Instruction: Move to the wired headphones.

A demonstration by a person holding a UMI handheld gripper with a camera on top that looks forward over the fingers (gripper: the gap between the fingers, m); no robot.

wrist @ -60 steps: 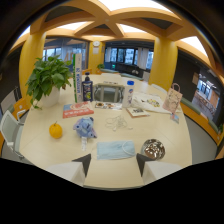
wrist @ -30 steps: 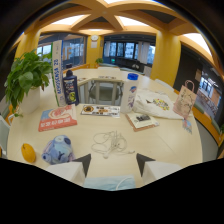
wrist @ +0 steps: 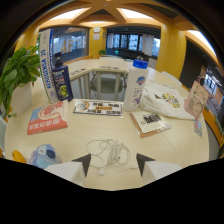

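Observation:
White wired headphones [wrist: 107,151] lie in a loose coil on the cream table [wrist: 165,145]. They sit between and just ahead of my two dark fingertips [wrist: 83,163]. My gripper [wrist: 112,165] is open, with a wide gap between the fingers, and nothing is held. One earbud lies close to the left finger, lower on the table.
Beyond the headphones lie a flat printed box [wrist: 98,107], a red booklet [wrist: 47,119] and a brown card [wrist: 150,121]. A white bottle with a blue cap [wrist: 136,85], a white bag [wrist: 167,101], a tall blue-white box [wrist: 48,62] and a plant [wrist: 15,75] stand further back. A blue plush [wrist: 44,155] is left of the fingers.
The gripper has moved forward and lower over the table. The headphones now lie between the fingertips instead of ahead of them, and the far objects look larger.

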